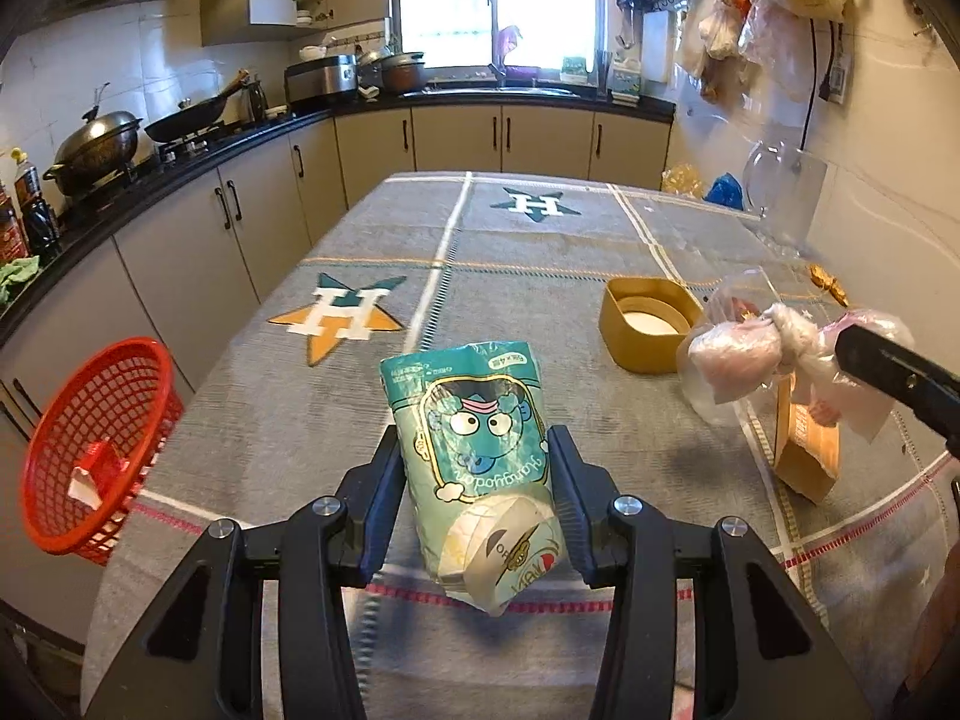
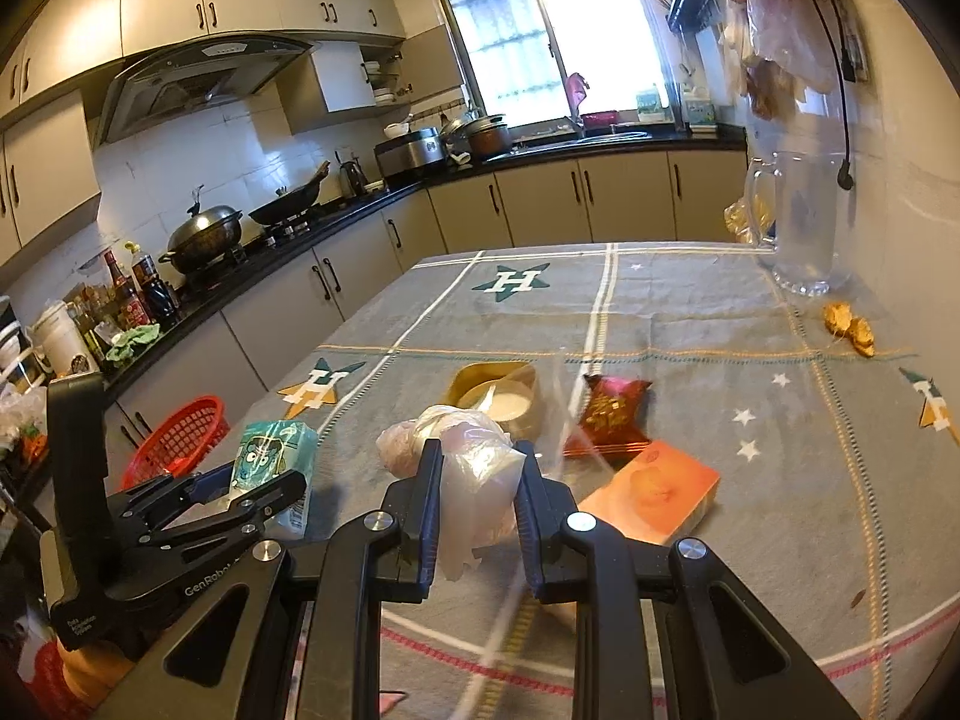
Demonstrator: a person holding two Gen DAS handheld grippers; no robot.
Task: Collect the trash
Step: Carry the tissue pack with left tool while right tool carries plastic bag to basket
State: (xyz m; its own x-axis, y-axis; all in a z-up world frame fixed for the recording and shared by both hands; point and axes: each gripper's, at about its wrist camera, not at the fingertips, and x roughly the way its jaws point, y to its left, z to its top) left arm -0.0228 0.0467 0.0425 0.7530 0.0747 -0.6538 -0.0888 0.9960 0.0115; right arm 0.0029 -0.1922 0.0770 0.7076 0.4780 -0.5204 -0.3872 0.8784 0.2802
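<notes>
My left gripper [image 1: 477, 468] is shut on a teal tissue packet [image 1: 474, 420] with a cartoon face, lifted above the tablecloth. In the right wrist view that gripper [image 2: 252, 483] and packet [image 2: 276, 447] hang near the table's left edge. Just past that edge, lower down, sits a red basket [image 1: 96, 450] with a scrap of red and white wrapper inside. My right gripper [image 2: 478, 474] is shut on a knotted clear plastic bag [image 2: 474, 468]. The left wrist view shows the bag [image 1: 744, 354] dangling off the right gripper [image 1: 846, 348] above the table's right side.
On the table lie a gold tin [image 2: 498, 396], a red snack wrapper [image 2: 612, 414], an orange box [image 2: 654, 492] and fried snack bits [image 2: 852, 324]. A glass pitcher [image 2: 804, 222] stands at the far right. Kitchen counters [image 2: 288, 240] run along the left and back.
</notes>
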